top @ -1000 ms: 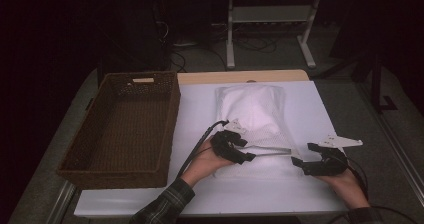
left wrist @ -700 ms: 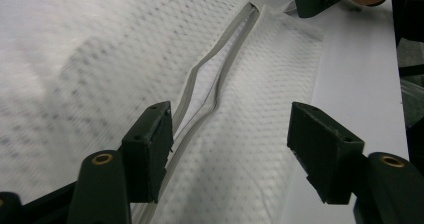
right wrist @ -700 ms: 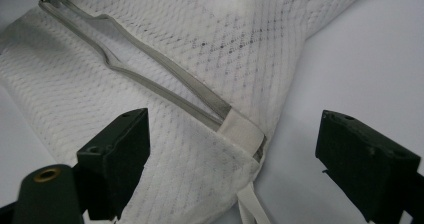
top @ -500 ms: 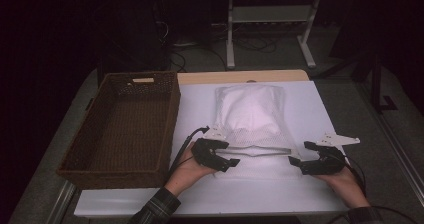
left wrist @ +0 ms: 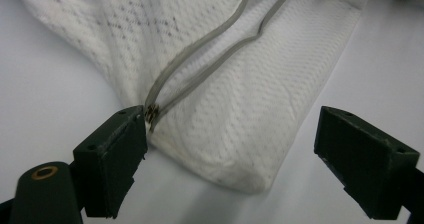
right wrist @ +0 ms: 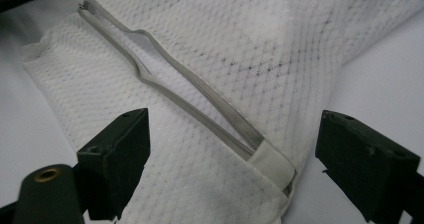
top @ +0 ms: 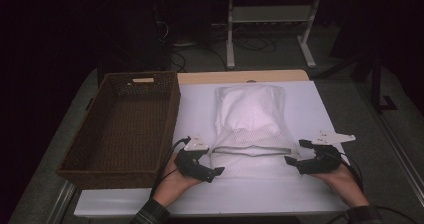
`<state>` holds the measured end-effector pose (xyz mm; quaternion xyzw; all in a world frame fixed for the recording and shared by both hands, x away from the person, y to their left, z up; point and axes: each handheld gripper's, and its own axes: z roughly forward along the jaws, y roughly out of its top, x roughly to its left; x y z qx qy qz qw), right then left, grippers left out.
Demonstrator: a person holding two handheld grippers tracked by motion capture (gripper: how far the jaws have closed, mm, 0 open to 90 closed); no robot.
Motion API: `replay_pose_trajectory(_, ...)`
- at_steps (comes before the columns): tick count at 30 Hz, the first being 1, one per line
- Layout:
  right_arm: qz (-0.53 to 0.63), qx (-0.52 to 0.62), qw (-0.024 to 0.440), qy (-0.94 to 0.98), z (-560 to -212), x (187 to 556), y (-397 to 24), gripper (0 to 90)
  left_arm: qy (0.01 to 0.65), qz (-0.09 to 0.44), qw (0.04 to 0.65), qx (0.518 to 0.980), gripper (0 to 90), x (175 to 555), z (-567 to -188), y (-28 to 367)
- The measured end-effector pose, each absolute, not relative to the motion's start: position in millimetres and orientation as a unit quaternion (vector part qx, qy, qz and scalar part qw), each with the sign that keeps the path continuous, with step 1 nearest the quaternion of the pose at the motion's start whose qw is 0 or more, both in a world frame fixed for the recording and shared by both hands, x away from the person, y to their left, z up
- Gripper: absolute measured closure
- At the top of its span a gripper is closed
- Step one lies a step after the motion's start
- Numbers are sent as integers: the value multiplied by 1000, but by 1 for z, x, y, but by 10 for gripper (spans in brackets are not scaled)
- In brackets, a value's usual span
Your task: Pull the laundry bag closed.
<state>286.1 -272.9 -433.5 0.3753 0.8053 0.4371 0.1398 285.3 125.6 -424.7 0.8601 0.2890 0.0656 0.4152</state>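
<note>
Mesh laundry bag (top: 250,129), one of its kind, lies flat on the white tabletop (top: 320,114) with a single grey zipper (top: 250,150) unzipped across its near end. One wicker basket (top: 125,124) stands left of it. Two tools flank that end: the left tool (top: 212,173) has just been opening, jaws apart and gripping nothing; the right tool (top: 295,152) stands apart too.
</note>
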Motion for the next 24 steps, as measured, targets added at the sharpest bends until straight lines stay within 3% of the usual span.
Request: replay_pose_trajectory(24, 462, 282, 89, 836, -416, 306, -220, 146, 314, 56, 409, 855, 125, 252, -442, 136)
